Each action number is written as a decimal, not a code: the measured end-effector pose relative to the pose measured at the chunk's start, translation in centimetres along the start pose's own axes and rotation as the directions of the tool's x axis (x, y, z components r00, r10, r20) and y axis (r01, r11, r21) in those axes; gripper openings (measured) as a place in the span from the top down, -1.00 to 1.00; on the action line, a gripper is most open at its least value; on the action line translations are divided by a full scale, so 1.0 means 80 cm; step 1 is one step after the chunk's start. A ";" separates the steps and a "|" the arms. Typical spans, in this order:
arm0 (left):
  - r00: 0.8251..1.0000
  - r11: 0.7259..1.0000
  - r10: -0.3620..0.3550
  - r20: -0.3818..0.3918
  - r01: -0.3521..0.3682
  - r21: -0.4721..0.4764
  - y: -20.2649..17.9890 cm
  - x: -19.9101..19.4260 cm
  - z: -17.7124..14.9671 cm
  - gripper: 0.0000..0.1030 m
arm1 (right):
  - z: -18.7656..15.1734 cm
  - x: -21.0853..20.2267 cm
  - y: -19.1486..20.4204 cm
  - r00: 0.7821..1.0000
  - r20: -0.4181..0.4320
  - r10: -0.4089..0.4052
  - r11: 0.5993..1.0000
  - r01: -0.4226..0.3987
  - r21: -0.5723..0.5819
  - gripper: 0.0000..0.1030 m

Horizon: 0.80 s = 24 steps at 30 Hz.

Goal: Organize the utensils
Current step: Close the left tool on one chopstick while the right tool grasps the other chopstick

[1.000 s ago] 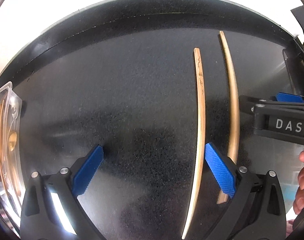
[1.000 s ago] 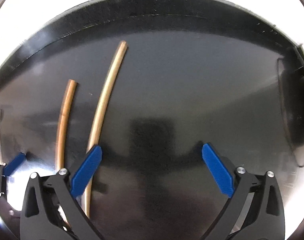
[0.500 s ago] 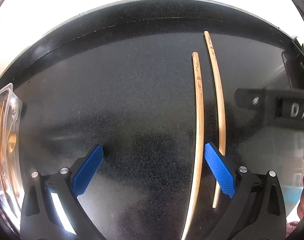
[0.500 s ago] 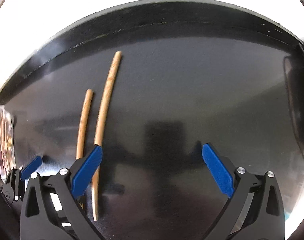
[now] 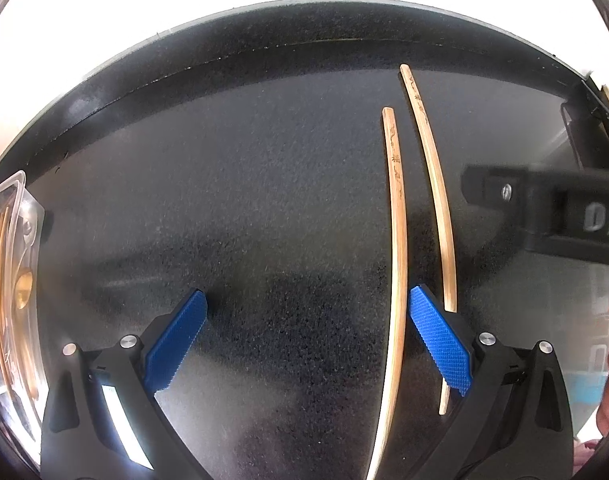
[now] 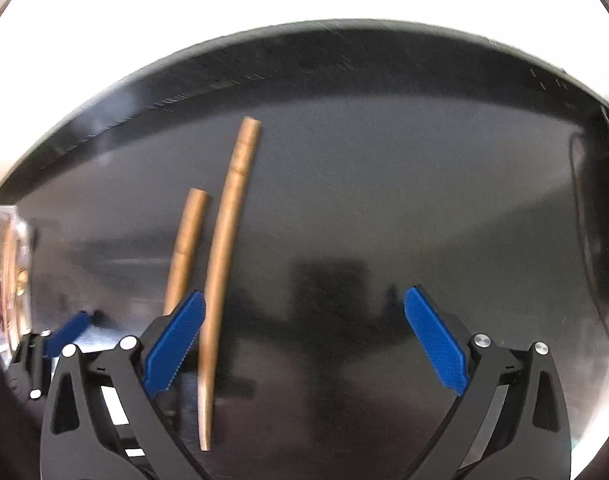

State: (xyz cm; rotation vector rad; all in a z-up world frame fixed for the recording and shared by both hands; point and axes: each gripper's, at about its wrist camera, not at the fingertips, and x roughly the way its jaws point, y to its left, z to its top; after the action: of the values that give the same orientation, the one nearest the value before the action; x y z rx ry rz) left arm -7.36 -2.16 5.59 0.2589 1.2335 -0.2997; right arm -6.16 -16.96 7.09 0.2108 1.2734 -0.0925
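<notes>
Black surface (image 5: 224,200) largely bare; clear container (image 5: 12,280) at its left edge already holds wooden utensils, so sorting is judged part done; 2 chopsticks (image 5: 398,240) lie side by side right of centre, unsorted; left gripper (image 5: 304,344) and right gripper (image 6: 304,344) both released, empty

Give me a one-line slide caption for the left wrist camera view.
Open left gripper hovers over two wooden chopsticks lying side by side on the black countertop, right gripper alongside.
</notes>
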 end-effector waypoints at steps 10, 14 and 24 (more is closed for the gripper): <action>1.000 1.000 -0.004 -0.005 0.004 0.009 -0.001 -0.002 -0.001 -0.90 | -0.008 0.030 0.023 0.994 -0.065 -0.088 0.993 0.082 -0.090 -0.89; 1.000 0.999 -0.012 -0.025 0.013 0.036 -0.001 -0.001 0.002 -0.90 | -0.006 0.033 0.018 0.994 -0.060 -0.091 0.993 0.086 -0.076 -0.89; 0.999 0.985 -0.051 0.019 0.047 0.168 -0.027 -0.016 0.003 -0.06 | -0.025 0.022 0.022 0.999 -0.002 -0.038 0.975 0.037 -0.221 -0.45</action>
State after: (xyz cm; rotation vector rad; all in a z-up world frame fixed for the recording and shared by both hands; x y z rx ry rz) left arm -8.28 -4.19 6.78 0.3695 1.1947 -0.4492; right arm -7.15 -14.71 5.04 -0.0046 1.2829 0.0179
